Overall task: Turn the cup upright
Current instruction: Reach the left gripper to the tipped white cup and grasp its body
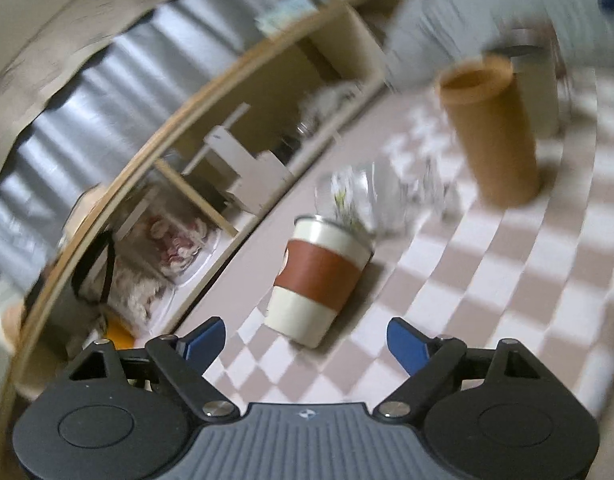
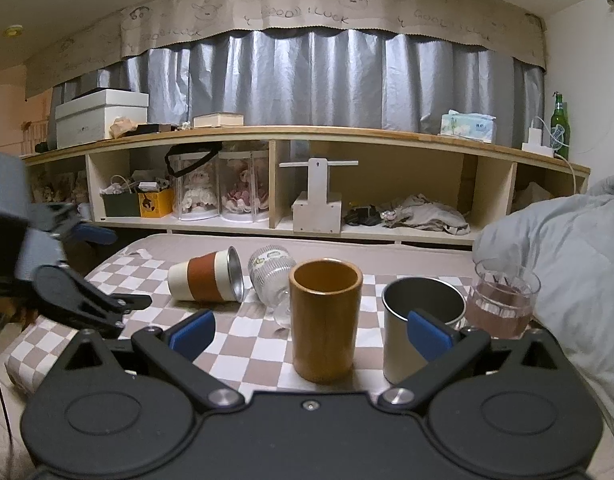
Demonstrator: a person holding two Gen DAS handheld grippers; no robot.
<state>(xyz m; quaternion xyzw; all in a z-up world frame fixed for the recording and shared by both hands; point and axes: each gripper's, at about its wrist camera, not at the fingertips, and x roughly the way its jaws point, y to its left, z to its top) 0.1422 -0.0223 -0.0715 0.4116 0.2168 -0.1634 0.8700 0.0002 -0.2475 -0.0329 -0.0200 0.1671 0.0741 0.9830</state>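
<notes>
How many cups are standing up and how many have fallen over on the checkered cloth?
Standing up: 3, the tall orange-brown cup, the steel cup and the clear glass with pinkish liquid.
Lying on their side: 2, the cream cup with the brown sleeve and the clear ribbed glass.
Total: 5
</notes>
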